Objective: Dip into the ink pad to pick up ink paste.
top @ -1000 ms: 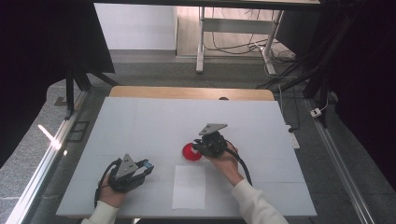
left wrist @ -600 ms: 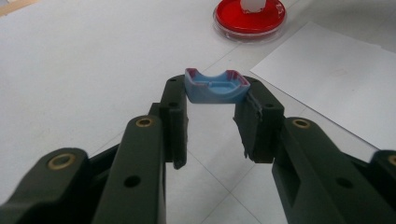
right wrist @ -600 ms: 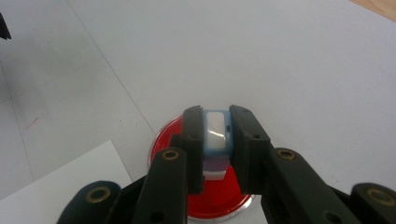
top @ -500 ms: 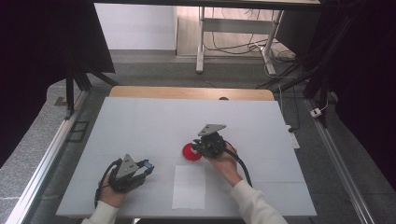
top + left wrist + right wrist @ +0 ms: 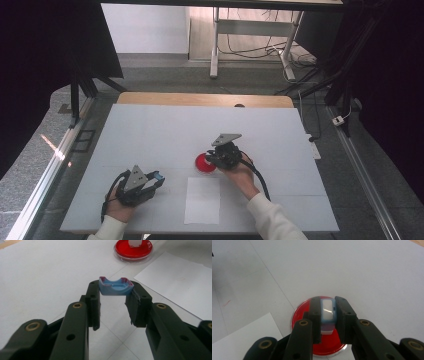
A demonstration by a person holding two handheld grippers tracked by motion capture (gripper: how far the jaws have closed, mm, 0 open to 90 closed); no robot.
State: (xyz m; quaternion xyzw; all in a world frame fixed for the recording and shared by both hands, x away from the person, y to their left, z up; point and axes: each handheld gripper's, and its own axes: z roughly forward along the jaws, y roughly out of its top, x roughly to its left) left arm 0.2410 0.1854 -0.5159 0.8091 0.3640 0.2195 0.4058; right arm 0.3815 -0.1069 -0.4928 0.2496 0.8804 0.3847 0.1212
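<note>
Now we grip a blue tray point(image 5: 115, 286) in our left gripper point(image 5: 115, 293), near left, right gripper point(image 5: 329, 315) clamps a white block point(image 5: 328, 310) over the red dish point(image 5: 300, 312), beside the paper sheet point(image 5: 202, 200).

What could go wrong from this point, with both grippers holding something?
The right gripper holds a white-and-blue stamp over the red ink pad; pressing off-centre could tip or slide the pad. The left gripper pinches the blue cap only at its tips, so it may slip out. Dripping ink could smear the white paper.

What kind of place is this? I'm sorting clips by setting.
Probably a lab or test workshop: a white-covered table flanked by metal rails, black curtains, and loose cables on the floor.
</note>
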